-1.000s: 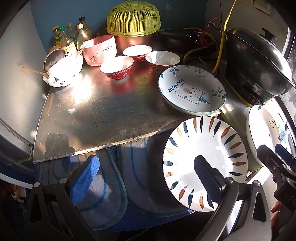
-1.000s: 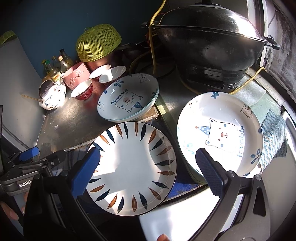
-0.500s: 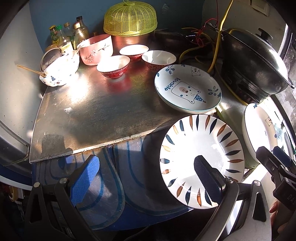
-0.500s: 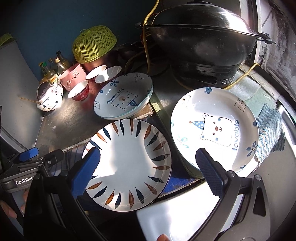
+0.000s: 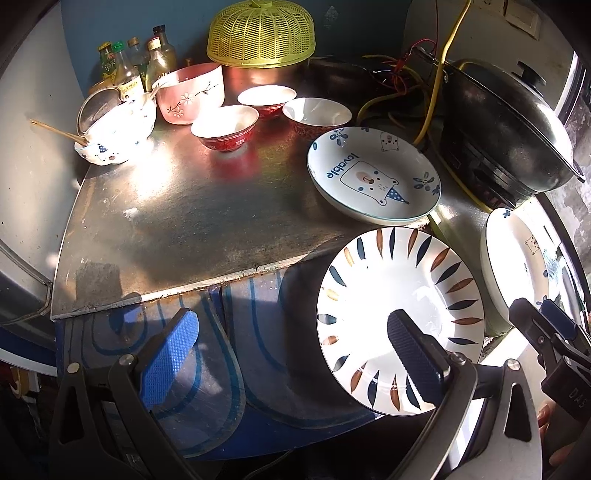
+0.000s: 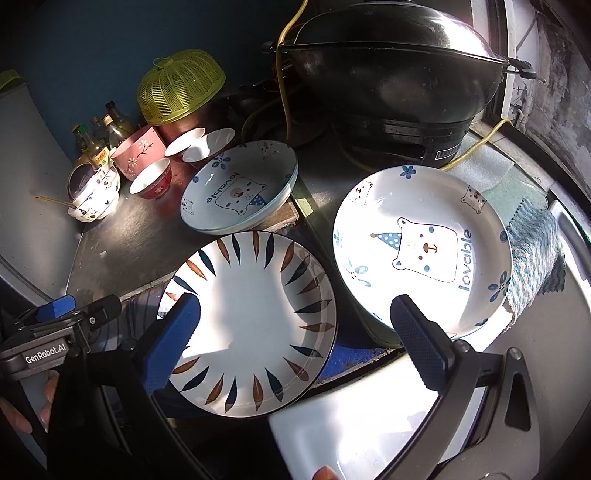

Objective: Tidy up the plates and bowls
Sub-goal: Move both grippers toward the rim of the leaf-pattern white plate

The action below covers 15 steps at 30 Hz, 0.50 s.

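A white plate with leaf marks [image 5: 400,295] [image 6: 251,321] lies at the near edge of the counter. A bear plate [image 5: 373,175] [image 6: 240,188] lies behind it on the steel sheet. A second bear plate [image 6: 421,247] [image 5: 517,258] lies to the right. Three red bowls [image 5: 225,127], a pink bowl [image 5: 192,92] and stacked white bowls [image 5: 118,127] stand at the back. My left gripper [image 5: 291,354] is open and empty, its right finger over the leaf plate. My right gripper [image 6: 295,343] is open and empty, between the leaf plate and the right bear plate.
A black wok with lid [image 6: 395,74] stands at the back right, with yellow cable [image 5: 439,74] beside it. A yellow mesh food cover [image 5: 260,33] and several bottles [image 5: 125,70] line the back wall. A blue cloth [image 6: 535,254] lies at the far right.
Both grippers have drawn back slightly toward me, so the plates sit a little higher in both views. Both stay open. Nothing on the counter has moved.
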Motion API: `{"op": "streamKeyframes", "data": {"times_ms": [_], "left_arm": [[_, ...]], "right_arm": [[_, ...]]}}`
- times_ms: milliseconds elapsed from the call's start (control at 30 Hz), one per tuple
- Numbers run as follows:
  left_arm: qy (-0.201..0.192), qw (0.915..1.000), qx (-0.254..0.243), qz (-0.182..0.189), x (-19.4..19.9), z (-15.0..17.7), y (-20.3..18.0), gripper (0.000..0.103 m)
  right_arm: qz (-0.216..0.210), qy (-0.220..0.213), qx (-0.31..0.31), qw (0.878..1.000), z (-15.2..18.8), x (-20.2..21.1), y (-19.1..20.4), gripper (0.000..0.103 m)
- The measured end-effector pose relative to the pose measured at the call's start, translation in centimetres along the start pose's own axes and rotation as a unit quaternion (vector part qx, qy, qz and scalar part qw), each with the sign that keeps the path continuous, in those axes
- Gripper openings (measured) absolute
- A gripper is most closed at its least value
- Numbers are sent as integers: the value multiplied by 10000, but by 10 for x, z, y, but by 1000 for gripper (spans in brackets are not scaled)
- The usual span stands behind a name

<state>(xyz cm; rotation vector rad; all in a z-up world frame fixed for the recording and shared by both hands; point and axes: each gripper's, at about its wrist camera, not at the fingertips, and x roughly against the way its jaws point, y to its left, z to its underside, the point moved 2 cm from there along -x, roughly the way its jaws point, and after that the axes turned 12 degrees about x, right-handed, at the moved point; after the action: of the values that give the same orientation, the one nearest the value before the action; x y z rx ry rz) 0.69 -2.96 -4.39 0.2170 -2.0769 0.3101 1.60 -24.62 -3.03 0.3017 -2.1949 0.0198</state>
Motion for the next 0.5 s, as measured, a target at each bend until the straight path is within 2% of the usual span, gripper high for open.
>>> {"op": "streamKeyframes", "data": {"times_ms": [500], "left_arm": [[97,9999,26,141,-7,-2,-1,103]], "right_arm": [[-10,39,-90,10000,3,-2,-5,103]]}}
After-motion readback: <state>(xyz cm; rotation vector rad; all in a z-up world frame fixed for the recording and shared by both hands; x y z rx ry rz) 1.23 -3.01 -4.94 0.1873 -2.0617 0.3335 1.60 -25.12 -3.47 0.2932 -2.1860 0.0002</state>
